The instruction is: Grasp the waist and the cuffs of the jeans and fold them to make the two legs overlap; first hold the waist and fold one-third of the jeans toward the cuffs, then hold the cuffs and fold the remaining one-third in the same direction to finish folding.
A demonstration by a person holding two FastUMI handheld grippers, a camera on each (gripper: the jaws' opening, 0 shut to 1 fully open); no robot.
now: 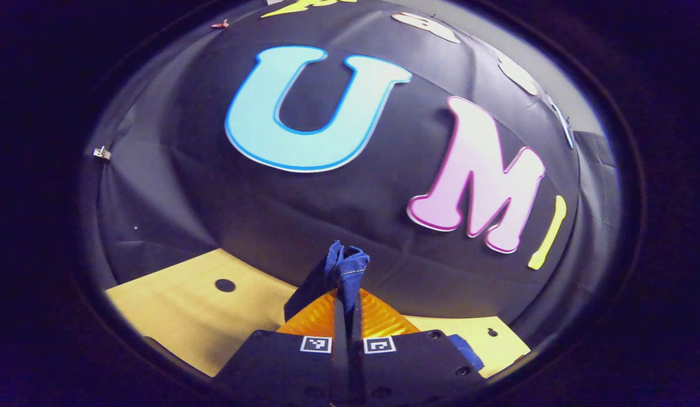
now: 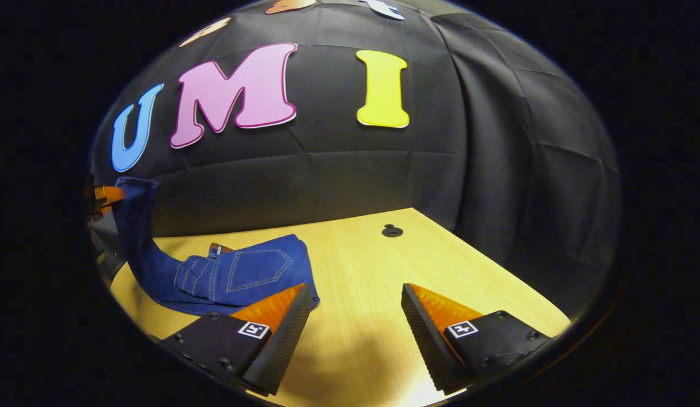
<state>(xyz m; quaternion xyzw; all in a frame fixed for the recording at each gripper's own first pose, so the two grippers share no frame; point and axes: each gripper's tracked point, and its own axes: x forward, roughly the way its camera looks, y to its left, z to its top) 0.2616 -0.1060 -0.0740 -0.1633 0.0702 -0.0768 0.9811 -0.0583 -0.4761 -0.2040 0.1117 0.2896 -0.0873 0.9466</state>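
Blue jeans (image 2: 237, 274) lie on the wooden table (image 2: 372, 265), their waist and back pocket just left of my right gripper (image 2: 355, 302), which hovers open above bare wood. One leg rises steeply to the left, up to my left gripper (image 2: 107, 195), held high off the table. In the left gripper view, my left gripper (image 1: 347, 299) is shut on a bunched denim cuff (image 1: 346, 265) that sticks up between the fingers.
The table (image 1: 175, 305) has round cable holes (image 2: 392, 230) (image 1: 225, 285) near its back edge. Black cloth walls close off the back and right side. Open wood stretches to the right of the jeans.
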